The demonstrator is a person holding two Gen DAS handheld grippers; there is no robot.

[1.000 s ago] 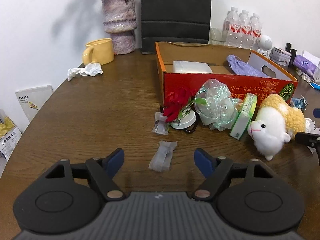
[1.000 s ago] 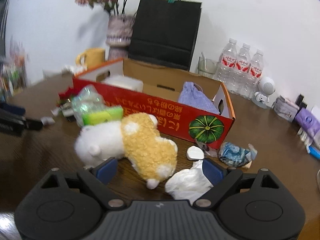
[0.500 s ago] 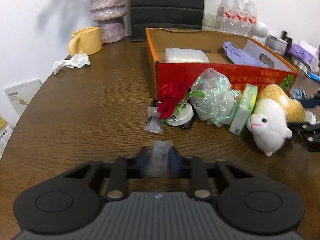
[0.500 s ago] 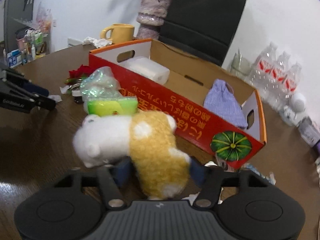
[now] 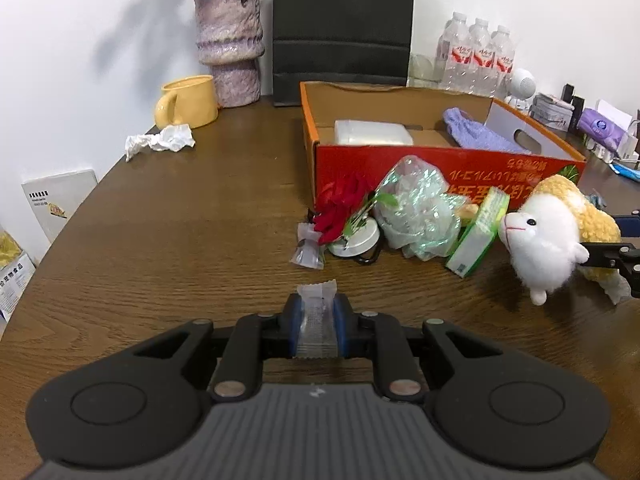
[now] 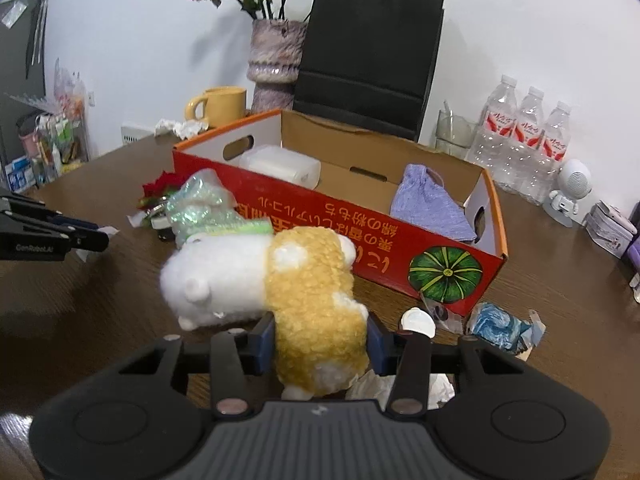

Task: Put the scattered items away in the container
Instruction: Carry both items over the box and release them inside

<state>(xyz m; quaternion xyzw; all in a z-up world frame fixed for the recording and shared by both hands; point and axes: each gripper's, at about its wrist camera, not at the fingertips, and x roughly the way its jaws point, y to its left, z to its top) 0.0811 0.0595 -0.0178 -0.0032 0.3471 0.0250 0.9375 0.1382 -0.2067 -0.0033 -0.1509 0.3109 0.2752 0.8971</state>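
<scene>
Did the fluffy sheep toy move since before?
Yes. The sheep toy is lifted toward the red box, squeezed in the right gripper.

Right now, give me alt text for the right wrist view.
The right gripper is shut on a plush sheep in front of a red box on a brown table. The box holds a purple cloth.

Red box [image 5: 440,168] with orange rim, brown inside, white script and a green striped pumpkin [image 6: 445,274] printed on its front. Inside the box: lilac cloth [image 5: 476,136], white pack [image 5: 372,133]. In front of the box: white-and-yellow plush [image 6: 276,280], red flower [image 5: 340,208], iridescent green wrap [image 5: 420,212], lime carton [image 5: 478,236]. Left of the box: yellow mug [image 5: 188,102], mottled purple vase [image 5: 230,44]. Blue pads [image 5: 295,324], clear sachet [image 5: 317,320].
</scene>
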